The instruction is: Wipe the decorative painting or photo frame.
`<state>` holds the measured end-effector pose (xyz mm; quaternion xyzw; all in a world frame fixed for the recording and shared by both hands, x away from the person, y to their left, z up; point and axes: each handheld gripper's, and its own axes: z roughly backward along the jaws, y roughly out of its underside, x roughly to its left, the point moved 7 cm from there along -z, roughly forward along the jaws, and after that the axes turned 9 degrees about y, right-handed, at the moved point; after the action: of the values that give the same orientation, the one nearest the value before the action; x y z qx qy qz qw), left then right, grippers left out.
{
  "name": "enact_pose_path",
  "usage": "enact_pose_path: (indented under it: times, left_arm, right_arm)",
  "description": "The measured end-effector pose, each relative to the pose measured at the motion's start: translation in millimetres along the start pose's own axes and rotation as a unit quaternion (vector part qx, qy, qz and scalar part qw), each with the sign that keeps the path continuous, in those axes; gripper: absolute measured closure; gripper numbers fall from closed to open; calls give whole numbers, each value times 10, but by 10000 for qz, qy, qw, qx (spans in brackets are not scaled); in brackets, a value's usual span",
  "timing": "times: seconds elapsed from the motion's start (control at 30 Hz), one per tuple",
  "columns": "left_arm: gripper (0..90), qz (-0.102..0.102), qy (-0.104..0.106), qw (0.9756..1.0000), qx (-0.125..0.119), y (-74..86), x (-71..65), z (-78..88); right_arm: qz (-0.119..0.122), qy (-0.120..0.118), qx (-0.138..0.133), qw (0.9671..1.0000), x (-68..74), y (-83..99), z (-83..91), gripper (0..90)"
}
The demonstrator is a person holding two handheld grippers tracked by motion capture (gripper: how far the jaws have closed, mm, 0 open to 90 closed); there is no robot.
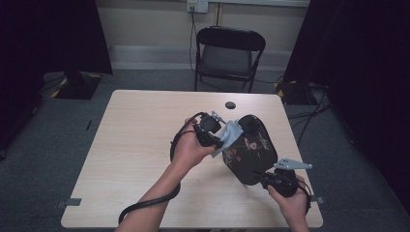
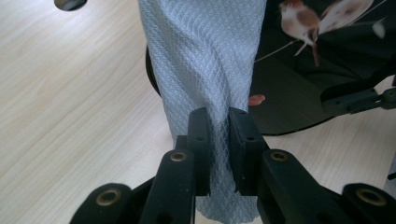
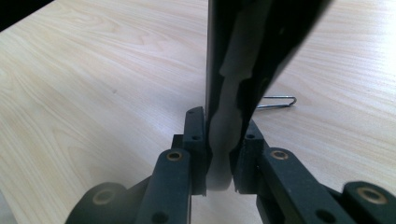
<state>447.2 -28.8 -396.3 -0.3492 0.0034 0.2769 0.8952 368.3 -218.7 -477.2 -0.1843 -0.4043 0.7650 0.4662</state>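
Tray: a black tray with painted birds and blossoms is being held tilted above the right half of the worktop, its near edge low.
Cloth: a grey-blue waffle cloth is lying against the tray's upper left edge.
Left gripper: the left gripper is pinching the cloth — its fingers are pressing into the fabric from both sides.
Right gripper: the right gripper is clamping the tray's near edge, fingers tight on the rim.
Worktop: the pale wood-grain worktop is carrying a dark round hole near its far edge, and a wire paper clip is lying flat beside the tray.
Room: a black folding chair is standing beyond the worktop on grey carpet — black curtains are hanging at both sides, and a wall socket is sitting above the chair.
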Motion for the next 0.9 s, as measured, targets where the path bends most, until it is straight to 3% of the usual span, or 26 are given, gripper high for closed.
enact_pose_path:
  times: [0.23, 0.73, 0.9]
  left_arm:
    - [801, 88, 33, 9999, 47, 85, 27, -144]
    - [801, 306, 94, 9982, 499, 487, 132, -541]
    - [801, 362, 115, 9979, 529, 576, 147, -607]
  right_arm:
    - [16, 13, 6, 10000, 4, -3, -3, 793]
    - [27, 18, 9, 10000, 6, -4, -3, 792]
    - [25, 11, 1, 10000, 4, -2, -4, 792]
